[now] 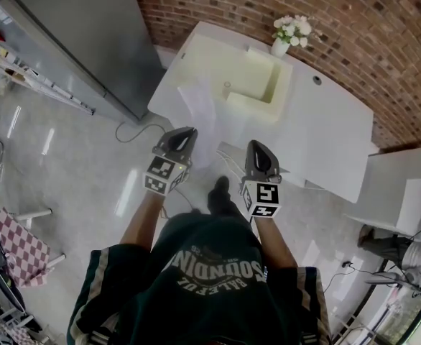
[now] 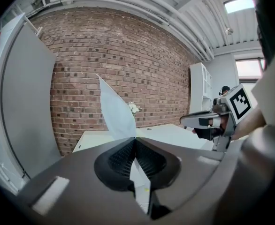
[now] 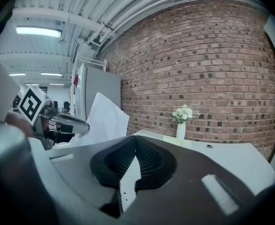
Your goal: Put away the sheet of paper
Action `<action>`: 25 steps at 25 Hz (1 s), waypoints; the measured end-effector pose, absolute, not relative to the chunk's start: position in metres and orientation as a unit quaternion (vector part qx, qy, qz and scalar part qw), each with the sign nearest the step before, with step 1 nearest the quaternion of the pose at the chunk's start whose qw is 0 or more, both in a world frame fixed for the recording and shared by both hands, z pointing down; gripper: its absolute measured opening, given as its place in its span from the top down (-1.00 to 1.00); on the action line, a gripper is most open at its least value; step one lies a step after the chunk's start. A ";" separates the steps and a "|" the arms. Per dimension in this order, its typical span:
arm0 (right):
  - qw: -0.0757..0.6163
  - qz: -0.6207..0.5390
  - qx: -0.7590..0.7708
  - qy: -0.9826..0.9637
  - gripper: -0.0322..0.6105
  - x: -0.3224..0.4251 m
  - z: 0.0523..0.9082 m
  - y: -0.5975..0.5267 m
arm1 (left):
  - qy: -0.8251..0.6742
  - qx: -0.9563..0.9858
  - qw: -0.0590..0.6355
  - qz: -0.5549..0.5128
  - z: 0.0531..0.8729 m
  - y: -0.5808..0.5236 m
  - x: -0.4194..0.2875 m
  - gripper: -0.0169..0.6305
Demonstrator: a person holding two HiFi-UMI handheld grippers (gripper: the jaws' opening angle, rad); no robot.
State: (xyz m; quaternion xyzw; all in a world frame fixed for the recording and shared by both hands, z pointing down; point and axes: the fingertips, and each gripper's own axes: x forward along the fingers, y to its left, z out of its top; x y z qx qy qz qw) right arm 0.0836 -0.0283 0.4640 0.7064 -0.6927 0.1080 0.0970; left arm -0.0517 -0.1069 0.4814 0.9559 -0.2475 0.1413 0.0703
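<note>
The white sheet of paper [image 1: 198, 106] stretches from my left gripper [image 1: 185, 131] towards the white table [image 1: 325, 135]. In the left gripper view the jaws [image 2: 135, 139] are shut on the sheet [image 2: 116, 114], which stands up and to the left in front of the brick wall. My right gripper [image 1: 261, 146] is level with the left, a little to its right. Its jaws [image 3: 136, 138] are shut too, with a pale strip of the sheet between the pads. The raised part of the sheet [image 3: 104, 121] shows beside the left gripper [image 3: 64, 123].
A cream open box [image 1: 250, 81] and a vase of white flowers [image 1: 291, 33] stand on the table by the brick wall. A tall grey cabinet [image 1: 88, 34] is at the left. A checked cloth [image 1: 20, 246] and a cable [image 1: 135, 131] lie on the glossy floor.
</note>
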 end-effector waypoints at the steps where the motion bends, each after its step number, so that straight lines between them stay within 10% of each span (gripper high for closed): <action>1: 0.096 0.108 0.706 -0.694 0.90 0.091 0.463 -0.036 | -0.249 0.956 0.070 0.142 0.480 -0.114 -0.045 0.91; 25: 0.089 0.115 0.691 -0.708 0.90 0.200 0.463 -0.111 | -0.262 0.948 0.066 0.166 0.480 -0.184 0.062 0.91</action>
